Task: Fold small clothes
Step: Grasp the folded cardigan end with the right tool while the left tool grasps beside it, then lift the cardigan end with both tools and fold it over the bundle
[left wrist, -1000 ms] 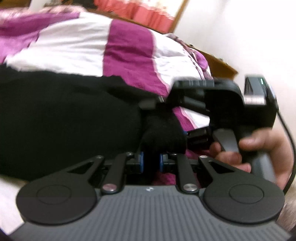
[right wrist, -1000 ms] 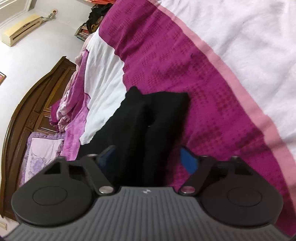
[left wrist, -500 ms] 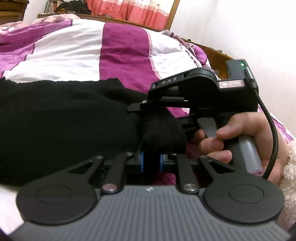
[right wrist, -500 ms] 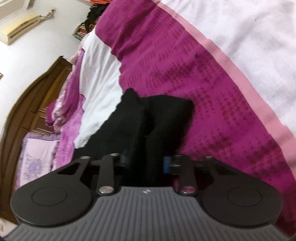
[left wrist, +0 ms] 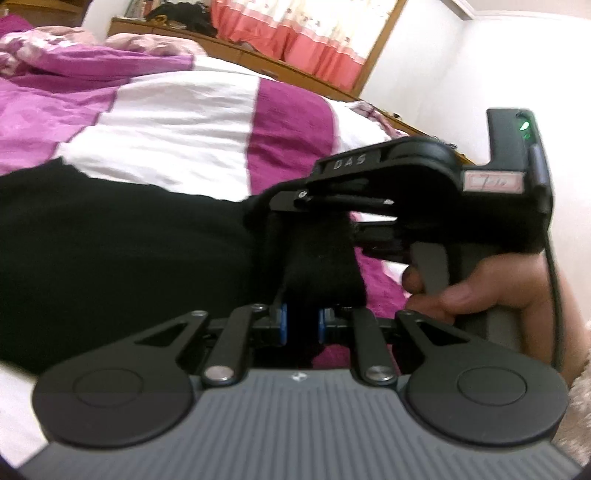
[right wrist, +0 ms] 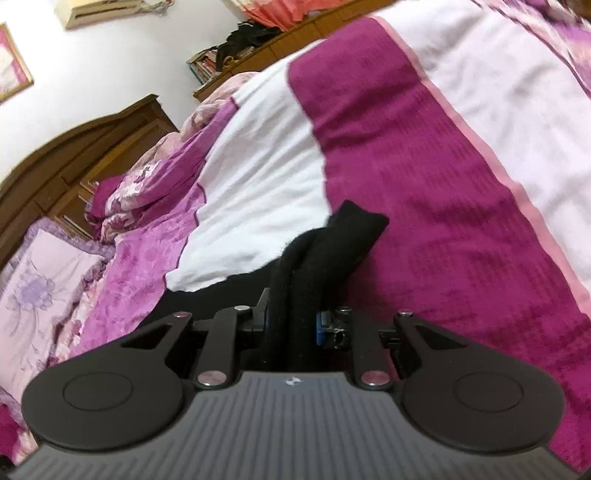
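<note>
A black garment [left wrist: 129, 258] lies spread over the magenta-and-white bedcover [left wrist: 166, 122]. My left gripper [left wrist: 301, 321] is shut on one bunched corner of it, blue pads pressing the cloth. In the left wrist view a person's hand [left wrist: 480, 291] holds the right gripper's black housing [left wrist: 424, 192] just beyond, over the same end of the cloth. In the right wrist view my right gripper [right wrist: 291, 325] has its jaws closing, with a thick fold of the black garment [right wrist: 343, 240] pinched between the pads. The fold sticks up past the fingers, above the bedcover [right wrist: 424, 184].
A dark wooden headboard [right wrist: 74, 155] and a floral pillow [right wrist: 40, 288] lie to the left in the right wrist view. A wooden shelf with books [right wrist: 207, 66] stands behind the bed. Pink curtains [left wrist: 295, 26] hang at the far wall.
The right jaws have come together on the cloth fold, and that gripper has rolled and risen. The left gripper has lifted too, pulling its corner of the garment up.
</note>
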Motion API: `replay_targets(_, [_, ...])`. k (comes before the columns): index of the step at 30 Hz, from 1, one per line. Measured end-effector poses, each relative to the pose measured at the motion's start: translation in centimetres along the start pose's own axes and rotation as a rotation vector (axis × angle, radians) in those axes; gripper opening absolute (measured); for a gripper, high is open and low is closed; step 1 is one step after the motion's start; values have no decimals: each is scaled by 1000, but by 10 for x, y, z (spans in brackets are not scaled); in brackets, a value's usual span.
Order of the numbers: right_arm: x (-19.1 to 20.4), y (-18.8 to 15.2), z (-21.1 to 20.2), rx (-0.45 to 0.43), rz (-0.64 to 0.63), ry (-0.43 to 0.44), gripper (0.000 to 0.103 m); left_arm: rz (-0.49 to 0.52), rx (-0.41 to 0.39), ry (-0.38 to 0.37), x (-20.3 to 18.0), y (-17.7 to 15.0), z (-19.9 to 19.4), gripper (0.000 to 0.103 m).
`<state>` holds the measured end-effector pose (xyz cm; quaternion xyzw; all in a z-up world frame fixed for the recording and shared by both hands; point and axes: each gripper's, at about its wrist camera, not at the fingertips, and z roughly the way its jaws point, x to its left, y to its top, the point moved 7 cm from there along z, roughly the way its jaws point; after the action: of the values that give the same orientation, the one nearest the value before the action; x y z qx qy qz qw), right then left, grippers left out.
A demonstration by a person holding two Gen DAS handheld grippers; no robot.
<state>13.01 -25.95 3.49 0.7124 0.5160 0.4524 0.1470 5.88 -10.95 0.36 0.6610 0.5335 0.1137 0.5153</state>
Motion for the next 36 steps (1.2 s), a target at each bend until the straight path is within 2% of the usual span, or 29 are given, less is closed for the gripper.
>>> replay_targets(6, [53,-4,0,22,-75,-25,22,-92,-9,35,32,20,-30,17])
replay_targets(15, [129,-24,9,47,-151,-37,22,-139,-49,249,81,34,-71,17])
replay_targets(18, [150,-29,15,45,-195,-70,22,-197,-43,247,97,38,-74,17])
replay_targets(22, [167,-33,21,30,-237,-108,22,-224,-57,202,114,37,-81,17])
replay_targets(26, [183,-37,33,15,-306,-163,22,-239,-63,188,123,37,-81,17])
replay_targets(31, [205,-45,52,39,-371,-193,22,-239,-82,217,146,35,-86,17])
replay_targets(36, [234,-63,74,65,-444,-208,22,-326,-89,262,178,32,-91,17])
